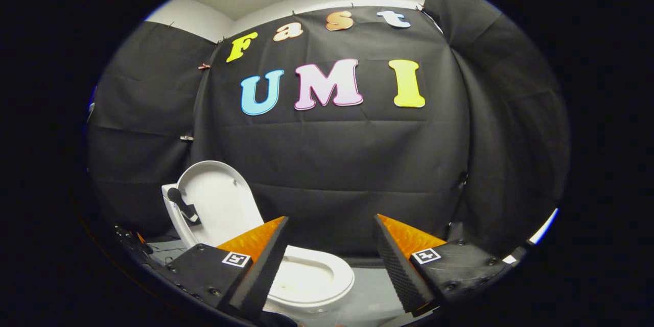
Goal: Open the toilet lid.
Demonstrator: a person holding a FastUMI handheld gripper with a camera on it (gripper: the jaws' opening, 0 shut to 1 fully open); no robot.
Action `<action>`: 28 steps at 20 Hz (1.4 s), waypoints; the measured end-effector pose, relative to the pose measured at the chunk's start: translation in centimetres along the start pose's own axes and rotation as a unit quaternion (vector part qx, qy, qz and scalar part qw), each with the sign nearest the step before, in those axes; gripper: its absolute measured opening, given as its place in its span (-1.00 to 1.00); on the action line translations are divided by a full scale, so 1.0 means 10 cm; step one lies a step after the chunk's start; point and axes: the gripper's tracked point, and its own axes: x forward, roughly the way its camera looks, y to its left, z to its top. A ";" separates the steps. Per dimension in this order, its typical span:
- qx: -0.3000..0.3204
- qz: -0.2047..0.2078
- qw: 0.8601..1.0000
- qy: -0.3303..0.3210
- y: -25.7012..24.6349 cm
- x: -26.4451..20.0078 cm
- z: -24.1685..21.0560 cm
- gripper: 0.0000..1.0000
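From the gripper view, the tongs [331, 245] stand wide open, their two orange-and-black fingers [263, 255] well apart with nothing held between them. The toilet [306, 278] sits low on the floor [365, 296], partly behind the left finger, with the white seat ring and bowl showing just beyond that finger's tip. The toilet lid [217, 199] is already raised, standing upright and leaning back toward the tank [171, 209] behind it, its pale underside facing forward. A dark handle-like piece [183, 205] sits against the lid's left edge. Black cloth [357, 163] hangs as the wall close behind the toilet and wraps round both sides. Nothing lies between the fingers and the toilet; the gap between them looks onto the cloth and a strip of grey floor.
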 end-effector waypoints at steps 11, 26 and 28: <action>0.011 0.009 1.000 0.010 0.05 0.01 -0.07 0.97; 0.012 0.023 0.999 0.022 0.14 0.00 -0.13 0.97; 0.014 0.025 0.999 0.024 0.16 0.00 -0.13 0.97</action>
